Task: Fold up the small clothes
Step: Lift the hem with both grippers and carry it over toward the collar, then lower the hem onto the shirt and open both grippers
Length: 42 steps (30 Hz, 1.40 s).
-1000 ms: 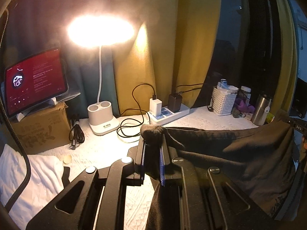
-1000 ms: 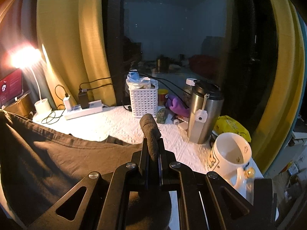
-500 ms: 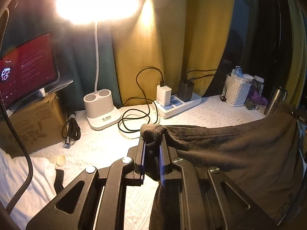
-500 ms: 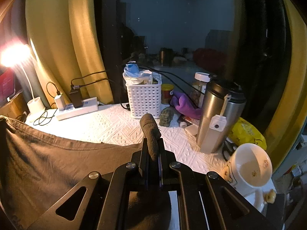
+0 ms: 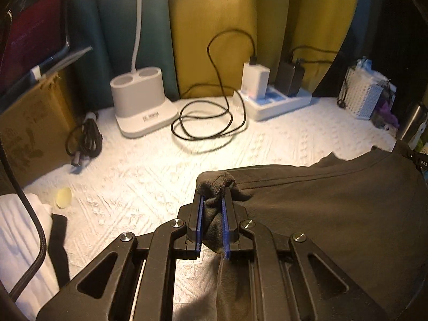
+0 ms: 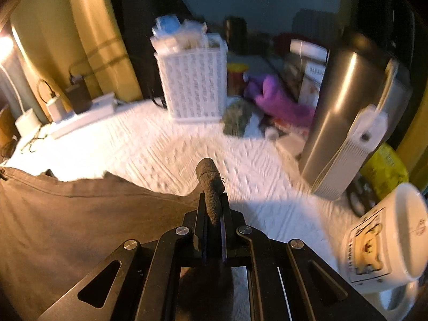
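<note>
We count one dark garment [image 5: 334, 214], pinched at two corners by two grippers, the left gripper [image 5: 213, 208] and the right gripper [image 6: 212, 206]. Along the back edge of the white tablecloth [image 5: 149, 171] we see one power strip [image 5: 278, 100] carrying two chargers, one white charger [image 5: 255, 79] and one black charger [image 5: 290, 79]. We count one lamp base [image 5: 141, 101], one cardboard box [image 5: 29, 123], one white basket [image 6: 194, 85], one steel tumbler [image 6: 345, 107] and one mug [image 6: 388, 238].
</note>
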### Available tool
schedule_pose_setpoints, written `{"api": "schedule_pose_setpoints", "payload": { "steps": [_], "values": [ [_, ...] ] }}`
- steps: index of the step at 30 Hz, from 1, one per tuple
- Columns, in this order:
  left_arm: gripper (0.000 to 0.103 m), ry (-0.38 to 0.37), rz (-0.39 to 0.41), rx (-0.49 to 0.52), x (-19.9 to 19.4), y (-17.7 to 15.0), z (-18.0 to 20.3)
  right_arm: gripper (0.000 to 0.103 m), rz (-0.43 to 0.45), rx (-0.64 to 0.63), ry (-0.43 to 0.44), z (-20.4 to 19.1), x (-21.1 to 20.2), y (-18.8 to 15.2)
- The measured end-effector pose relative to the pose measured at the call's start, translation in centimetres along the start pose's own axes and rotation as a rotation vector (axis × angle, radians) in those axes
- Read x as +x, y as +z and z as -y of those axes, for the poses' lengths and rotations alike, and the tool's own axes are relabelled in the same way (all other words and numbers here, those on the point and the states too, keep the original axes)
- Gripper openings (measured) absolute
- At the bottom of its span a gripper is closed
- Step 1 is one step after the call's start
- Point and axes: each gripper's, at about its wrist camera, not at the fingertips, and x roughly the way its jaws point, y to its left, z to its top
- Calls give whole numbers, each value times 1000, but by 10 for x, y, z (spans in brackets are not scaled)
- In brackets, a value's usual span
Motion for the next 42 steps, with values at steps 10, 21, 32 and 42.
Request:
{"api": "schedule_pose_setpoints", "payload": {
  "steps": [10,21,32,42],
  "values": [
    [12,-19,-82,-28,33,-9,-7,16,-75,-75,-73,-8,23,-6],
    [16,27,-37,-80,22,-8,-17,59,-71,-46,-131,11,0,-18],
    [18,48,49,-136,-12,-7,-18,59,-24,-7,-103,28,-52,-41],
    [41,6,16,-118,-40,-38,0,59,-24,20,-73,40,-76,-69]
  ]
}}
